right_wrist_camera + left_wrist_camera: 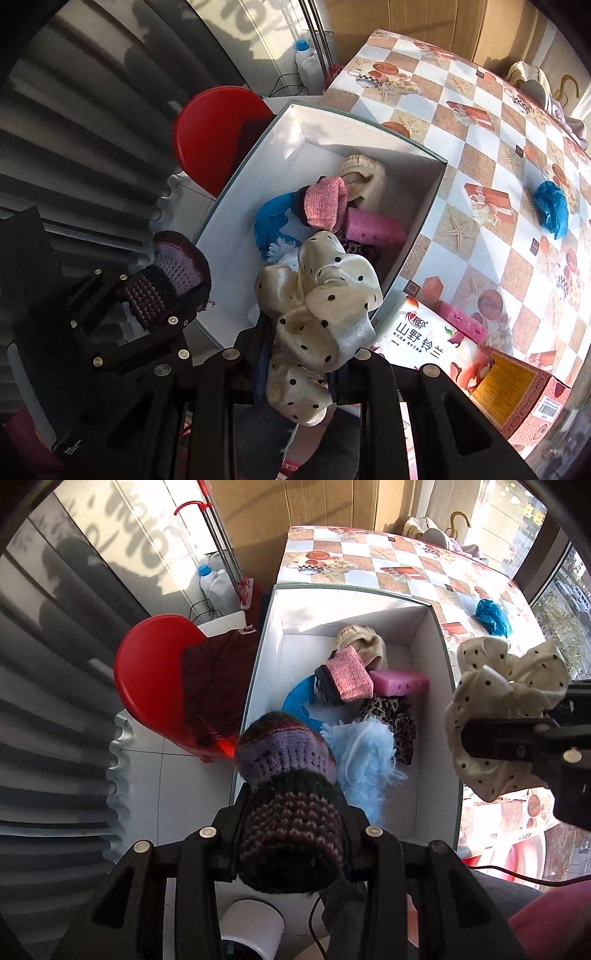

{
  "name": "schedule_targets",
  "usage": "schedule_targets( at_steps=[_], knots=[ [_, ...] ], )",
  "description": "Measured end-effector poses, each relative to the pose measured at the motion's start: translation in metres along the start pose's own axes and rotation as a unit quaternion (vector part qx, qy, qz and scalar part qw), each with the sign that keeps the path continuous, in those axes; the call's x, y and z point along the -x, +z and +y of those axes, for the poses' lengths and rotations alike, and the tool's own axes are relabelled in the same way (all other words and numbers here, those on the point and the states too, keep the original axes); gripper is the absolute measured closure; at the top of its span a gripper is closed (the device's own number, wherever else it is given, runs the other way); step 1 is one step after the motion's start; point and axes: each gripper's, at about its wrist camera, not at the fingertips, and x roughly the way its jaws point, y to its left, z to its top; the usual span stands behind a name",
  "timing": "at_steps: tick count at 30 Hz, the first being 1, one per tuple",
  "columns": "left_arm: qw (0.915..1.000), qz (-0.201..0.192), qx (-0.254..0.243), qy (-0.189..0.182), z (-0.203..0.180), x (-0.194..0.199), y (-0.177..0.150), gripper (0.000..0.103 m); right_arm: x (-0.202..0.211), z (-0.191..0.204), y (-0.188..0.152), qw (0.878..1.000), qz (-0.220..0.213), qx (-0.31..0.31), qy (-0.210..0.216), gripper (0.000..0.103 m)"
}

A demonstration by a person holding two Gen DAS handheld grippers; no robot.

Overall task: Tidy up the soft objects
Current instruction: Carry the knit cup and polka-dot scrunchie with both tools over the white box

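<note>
On the far left we saw a red stool with a dark cloth draped over it, standing on the floor just beside the white box. Our left gripper was clamped on a knitted piece striped purple, black and pink, held over the box's near left corner. Inside the box lay 1 pink knit sock on top of a beige sock, a blue glove to their left, a pink sponge to their right, a leopard-print cloth nearer, and a fluffy light-blue piece nearest. To the right, our right gripper had its fingers pressed together on a cream scrunchie with black dots, held above the box's near right edge. The box sat on a checked tablecloth. Far right on it lay a crumpled blue bag; near right were a tissue pack, another pink sponge and a red carton.
</note>
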Motion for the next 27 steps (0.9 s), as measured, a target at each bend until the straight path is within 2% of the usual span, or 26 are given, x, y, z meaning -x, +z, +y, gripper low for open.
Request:
schedule_targets(
  at_steps=[12,27],
  knots=[
    [0.9992,0.014,0.02,-0.031,0.0031,-0.001,-0.0043,0.061,-0.0008,-0.0021,-0.0038,1.0,0.001,-0.005,0.005,0.078],
    [0.9991,0.021,0.014,-0.034,-0.0004,-0.0047,-0.0061,0.061,-0.0036,-0.004,-0.0066,1.0,0.006,-0.013,0.007,0.078]
  ],
)
